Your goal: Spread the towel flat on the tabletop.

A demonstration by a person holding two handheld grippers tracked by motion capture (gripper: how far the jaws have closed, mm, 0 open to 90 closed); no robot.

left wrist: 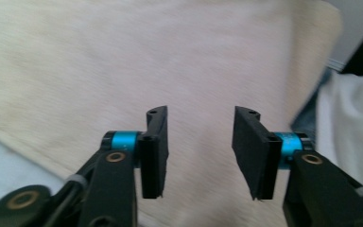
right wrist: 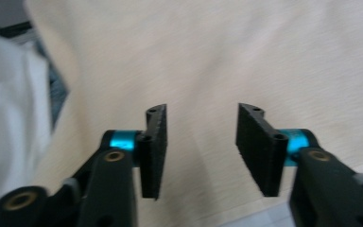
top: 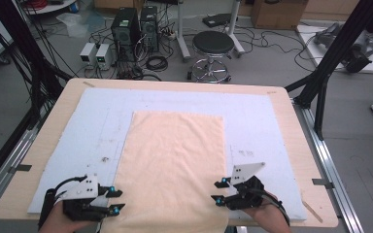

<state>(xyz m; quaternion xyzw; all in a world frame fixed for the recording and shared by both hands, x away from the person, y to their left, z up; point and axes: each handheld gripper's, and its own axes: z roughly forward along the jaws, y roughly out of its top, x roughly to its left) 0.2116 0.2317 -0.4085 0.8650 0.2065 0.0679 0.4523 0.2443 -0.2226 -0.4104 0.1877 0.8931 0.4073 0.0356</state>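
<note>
A: Both tools have their jaws apart with nothing between them. The left tool (top: 110, 201) hovers at the near left corner of the cream cloth (top: 175, 160), the right tool (top: 217, 191) at its near right edge. The cloth lies flat down the middle of the worktop, its near edge at the person's side.

B: What could go wrong?

A: I'd guess a pinch that catches just the hem on one side, so the cloth lifts crooked or slips free. It could also drag across the pale blue mat (top: 92, 116) and bunch up.

B: And around it?

A: The mat covers a wooden worktop (top: 291, 131). Beyond the far edge stand a round stool (top: 212, 46), computer towers (top: 126, 29) and loose cables on a grey floor.
</note>
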